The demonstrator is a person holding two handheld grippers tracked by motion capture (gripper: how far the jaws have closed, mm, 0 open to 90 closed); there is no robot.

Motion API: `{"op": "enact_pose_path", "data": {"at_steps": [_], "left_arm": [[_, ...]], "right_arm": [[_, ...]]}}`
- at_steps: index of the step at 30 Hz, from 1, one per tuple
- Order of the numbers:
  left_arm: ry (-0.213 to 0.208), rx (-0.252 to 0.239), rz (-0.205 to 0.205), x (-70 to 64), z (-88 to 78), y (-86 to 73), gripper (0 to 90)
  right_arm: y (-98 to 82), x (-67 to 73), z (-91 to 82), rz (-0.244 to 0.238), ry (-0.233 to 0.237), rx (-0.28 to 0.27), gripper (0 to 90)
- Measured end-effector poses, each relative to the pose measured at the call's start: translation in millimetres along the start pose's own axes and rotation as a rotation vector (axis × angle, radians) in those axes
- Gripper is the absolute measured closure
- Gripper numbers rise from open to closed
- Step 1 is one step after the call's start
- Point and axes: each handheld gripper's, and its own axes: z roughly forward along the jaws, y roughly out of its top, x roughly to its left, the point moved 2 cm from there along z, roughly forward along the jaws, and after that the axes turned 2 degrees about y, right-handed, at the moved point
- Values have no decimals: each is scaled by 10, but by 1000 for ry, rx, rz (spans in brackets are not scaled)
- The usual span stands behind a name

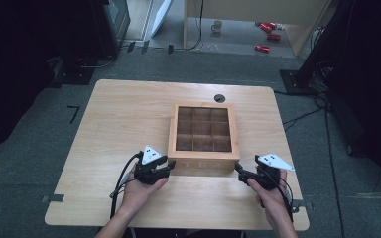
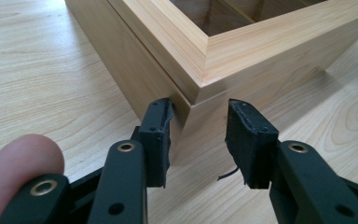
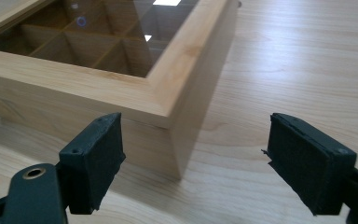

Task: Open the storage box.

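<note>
A shallow wooden box with a glass-paned lid and a grid of compartments sits at the middle of the table. My left gripper is at its near left corner. In the left gripper view the jaws straddle that corner of the box, one pad against the side wall and the other against the front wall. My right gripper hovers by the near right corner. There its jaws stand wide apart, with the box corner just ahead of them and untouched.
The light wooden table has a round cable hole behind the box. On the floor beyond lie red cans and a mug. Dark stands and cables flank the table.
</note>
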Motion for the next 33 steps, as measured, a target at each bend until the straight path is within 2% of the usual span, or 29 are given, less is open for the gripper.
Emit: {"op": "enact_pose_path", "data": {"at_steps": [5, 14, 22, 26, 30, 31, 33], "left_arm": [[-7, 1, -3, 12, 13, -5, 613], [-47, -13, -13, 50, -23, 31, 616], [-53, -17, -8, 69, -57, 70, 657], [-59, -37, 4, 63, -91, 101, 668], [-59, -41, 9, 52, -103, 117, 667], [-60, -41, 9, 53, -103, 119, 665], [-62, -44, 8, 55, -106, 121, 665]], "right_arm": [[24, 94, 70, -12, 22, 6, 183], [7, 233, 227, -41, 41, 27, 171], [-54, 242, 329, -50, 13, 49, 184], [-53, 260, 360, -54, 24, 52, 178], [-31, 294, 330, -66, 24, 13, 223], [-5, 283, 298, -57, 14, -19, 242], [7, 273, 283, -48, 10, -31, 245]]}}
